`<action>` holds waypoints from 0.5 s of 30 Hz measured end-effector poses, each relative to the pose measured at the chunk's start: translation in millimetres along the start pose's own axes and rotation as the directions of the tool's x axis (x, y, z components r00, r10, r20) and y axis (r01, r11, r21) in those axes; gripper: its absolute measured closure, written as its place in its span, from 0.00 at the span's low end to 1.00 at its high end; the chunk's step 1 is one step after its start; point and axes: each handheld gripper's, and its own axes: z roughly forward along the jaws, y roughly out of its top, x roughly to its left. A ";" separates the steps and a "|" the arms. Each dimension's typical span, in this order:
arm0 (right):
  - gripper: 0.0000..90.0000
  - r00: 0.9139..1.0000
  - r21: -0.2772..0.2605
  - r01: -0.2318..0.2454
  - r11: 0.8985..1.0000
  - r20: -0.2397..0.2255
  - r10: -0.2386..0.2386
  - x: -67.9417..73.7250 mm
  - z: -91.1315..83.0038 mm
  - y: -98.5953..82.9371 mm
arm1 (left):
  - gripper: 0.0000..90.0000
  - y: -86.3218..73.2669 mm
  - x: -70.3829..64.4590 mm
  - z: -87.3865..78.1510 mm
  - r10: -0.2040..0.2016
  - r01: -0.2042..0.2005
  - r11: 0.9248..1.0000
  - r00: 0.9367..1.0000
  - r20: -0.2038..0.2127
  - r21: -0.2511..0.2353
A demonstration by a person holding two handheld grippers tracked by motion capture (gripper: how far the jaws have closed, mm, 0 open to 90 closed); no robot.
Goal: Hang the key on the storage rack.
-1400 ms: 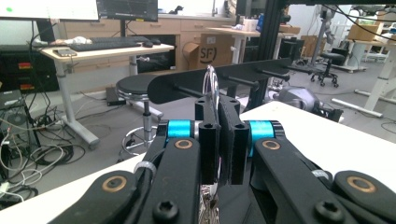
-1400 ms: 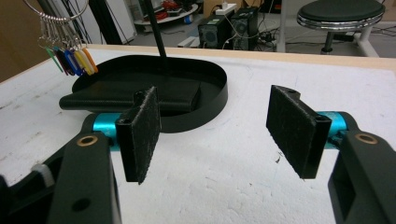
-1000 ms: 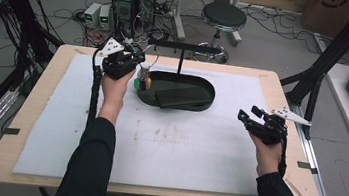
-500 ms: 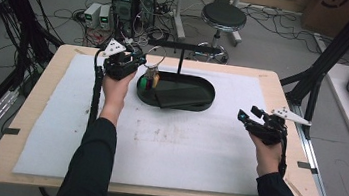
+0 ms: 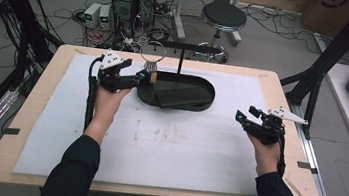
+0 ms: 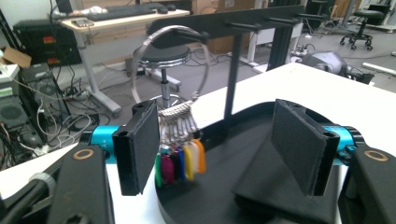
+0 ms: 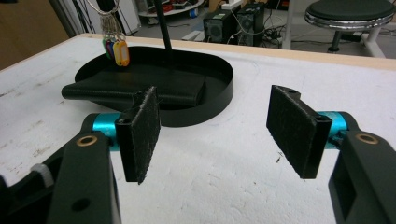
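high view: left gripper [image 5: 141,76] at the black tray's [image 5: 201,109] 9 o'clock rim, right gripper [image 5: 240,118] at 4 o'clock. left gripper view: jaws apart, key ring [image 6: 170,88] hanging on the rack peg [image 6: 189,34] at 11 o'clock. right gripper view: jaws apart over the white mat [image 7: 224,158].

My left tongs [image 5: 141,76] and right tongs [image 5: 241,119]: black bodies, cyan anodised bars behind flat black felt-faced pads [image 6: 142,140], brass-ringed screw holes, grey three-cornered plates on top, black cables trailing along the forearms. I wear dark long sleeves [image 5: 73,171].
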 end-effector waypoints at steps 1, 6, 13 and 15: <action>0.39 1.000 0.001 0.006 1.000 0.001 -0.006 0.3 0.3 -0.1 | 0.36 -2.8 -2.9 -5.4 0.008 -0.008 1.000 1.000 0.013 0.007; 0.38 0.999 0.018 0.038 0.999 -0.015 -0.038 1.8 3.7 -0.6 | 0.36 -17.5 -22.4 -34.1 0.089 -0.093 0.995 0.992 0.085 0.034; 0.35 0.996 0.050 0.080 0.996 -0.035 -0.078 1.5 6.6 -2.2 | 0.32 -47.6 -37.1 -74.3 0.107 -0.116 0.992 0.984 0.141 0.051; 0.34 0.995 0.056 0.093 0.994 -0.033 -0.091 1.7 6.4 -2.6 | 0.32 -56.8 -37.8 -82.9 0.107 -0.116 0.991 0.985 0.134 0.061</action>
